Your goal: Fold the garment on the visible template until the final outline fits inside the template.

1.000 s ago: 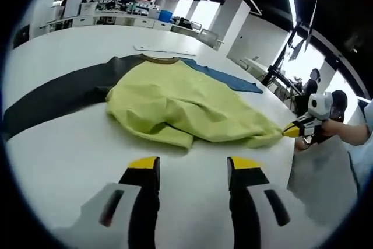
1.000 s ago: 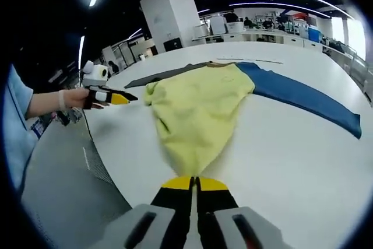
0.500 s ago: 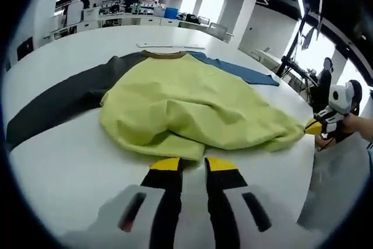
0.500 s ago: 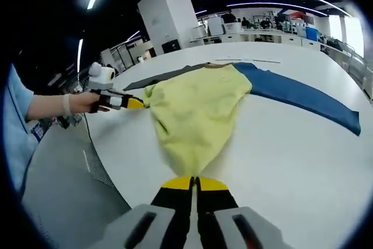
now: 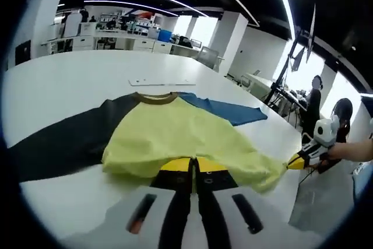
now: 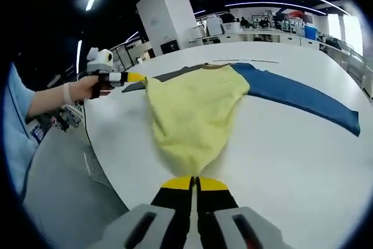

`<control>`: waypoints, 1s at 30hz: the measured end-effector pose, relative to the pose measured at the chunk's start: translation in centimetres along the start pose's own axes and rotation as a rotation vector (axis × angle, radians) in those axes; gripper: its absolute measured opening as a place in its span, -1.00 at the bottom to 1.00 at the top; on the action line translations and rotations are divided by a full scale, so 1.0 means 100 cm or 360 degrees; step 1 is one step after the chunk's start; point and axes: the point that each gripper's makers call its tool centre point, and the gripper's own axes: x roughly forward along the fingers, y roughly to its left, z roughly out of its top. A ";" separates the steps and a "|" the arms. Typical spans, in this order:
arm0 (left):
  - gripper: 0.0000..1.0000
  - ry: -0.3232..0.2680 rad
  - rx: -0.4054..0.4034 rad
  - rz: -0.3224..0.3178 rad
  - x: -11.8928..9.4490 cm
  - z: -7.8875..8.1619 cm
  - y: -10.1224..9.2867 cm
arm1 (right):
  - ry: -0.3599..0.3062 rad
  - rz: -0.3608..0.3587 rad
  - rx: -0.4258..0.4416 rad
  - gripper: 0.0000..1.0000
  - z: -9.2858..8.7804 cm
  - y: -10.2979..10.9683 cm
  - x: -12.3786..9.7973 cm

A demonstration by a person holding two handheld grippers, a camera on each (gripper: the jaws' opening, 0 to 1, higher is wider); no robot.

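Note:
A long-sleeved garment (image 5: 175, 129) lies on the white table (image 5: 64, 74), with a yellow-green body, a brown collar (image 5: 156, 97), a dark grey sleeve (image 5: 58, 144) and a blue sleeve (image 5: 227, 109). My left gripper (image 5: 193, 164) is shut on the near hem, which lifts off the table. At the right edge, the right gripper (image 5: 294, 163) pinches the other hem corner. In the right gripper view my right gripper (image 6: 194, 182) is shut on the garment (image 6: 192, 109) hem. The left gripper (image 6: 139, 77) holds the far corner up beside the blue sleeve (image 6: 297, 94).
A thin pale strip (image 5: 160, 81) lies on the table beyond the collar. The table's curved edge drops to grey floor (image 6: 58, 161) on the person's side. A person's forearm (image 6: 46, 100) reaches in from the left. Desks and a white cabinet (image 6: 169, 18) stand far behind.
My left gripper went from open to shut on the near hem and raised it. The hem now hangs stretched between both grippers. The right gripper stayed shut.

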 end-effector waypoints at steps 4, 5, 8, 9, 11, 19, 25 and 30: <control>-1.00 -0.0007 0.0076 -0.0043 0.018 0.025 -0.001 | -0.0001 -0.0007 0.0015 -1.00 0.001 -0.005 0.000; -1.00 0.0004 0.0092 -0.0049 0.022 0.028 0.000 | -0.0004 -0.0009 0.0014 -1.00 0.001 -0.005 0.000; -1.00 0.0064 0.0125 -0.0057 0.042 0.031 0.006 | -0.0015 -0.0015 0.0026 -1.00 0.003 -0.008 0.000; -1.00 0.0074 0.0138 -0.0062 0.047 0.032 0.007 | -0.0017 -0.0018 0.0028 -1.00 0.003 -0.008 0.000; -1.00 0.0117 0.0194 -0.0058 0.058 0.030 0.013 | -0.0019 -0.0030 0.0035 -1.00 0.003 -0.012 0.001; -1.00 0.0226 0.0204 -0.0013 0.087 0.015 0.031 | -0.0028 -0.0052 0.0085 -1.00 0.002 -0.018 0.002; -1.00 0.0241 0.0222 -0.0027 0.089 0.005 0.027 | -0.0004 -0.0062 0.0099 -1.00 -0.005 -0.018 0.001; -0.45 0.0288 0.0282 -0.0055 0.084 -0.006 0.023 | 0.0006 -0.0056 0.0113 -1.00 -0.009 -0.016 0.002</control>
